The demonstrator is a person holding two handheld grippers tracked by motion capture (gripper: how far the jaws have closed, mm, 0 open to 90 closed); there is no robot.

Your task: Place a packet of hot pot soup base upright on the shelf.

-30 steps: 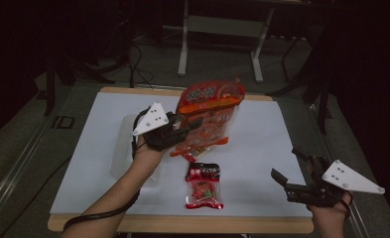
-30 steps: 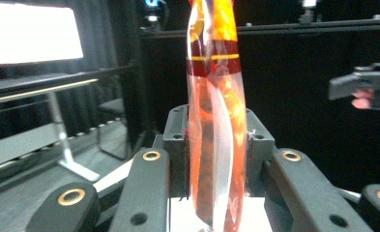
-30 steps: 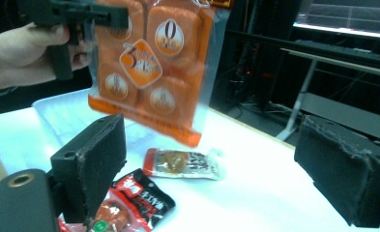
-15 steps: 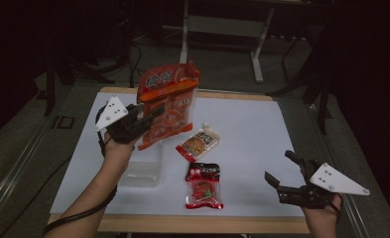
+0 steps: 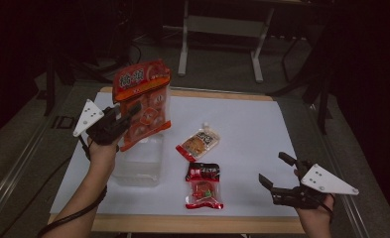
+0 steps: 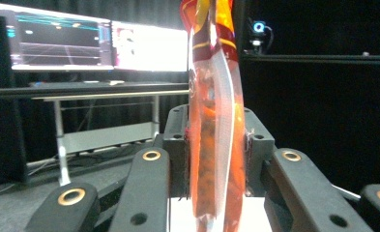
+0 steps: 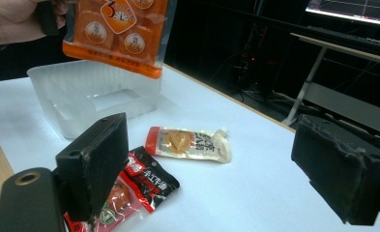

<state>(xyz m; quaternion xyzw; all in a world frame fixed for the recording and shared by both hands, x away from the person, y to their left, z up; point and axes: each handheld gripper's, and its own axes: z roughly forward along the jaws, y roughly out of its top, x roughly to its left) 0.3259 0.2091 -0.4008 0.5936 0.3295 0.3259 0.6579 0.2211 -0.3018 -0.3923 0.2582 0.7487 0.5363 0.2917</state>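
Three snack packs and one clear bin share the white tabletop (image 5: 262, 124), which fills most of the scene. The clear plastic bin (image 5: 138, 161) sits at the near left and looks empty. Above it hangs the orange snack bag (image 5: 144, 101), the largest pack, held upright and clear of the tabletop by the left gripper (image 5: 128, 113), whose jaws are clamped on the bag's flat sides near its lower half; in the left gripper view the pads press the bag (image 6: 215, 145) from both sides. To the right of the bin lie the black-and-red packet (image 5: 203, 186), near the front edge, and the smaller pale sauce pouch (image 5: 198, 143) just beyond it. The right gripper (image 5: 277, 176) waits at the near right, jaws wide apart and holding nothing. The step in hand seems to be carrying the bag to the bin; the next move probably calls for lowering it inside the walls, then letting go.
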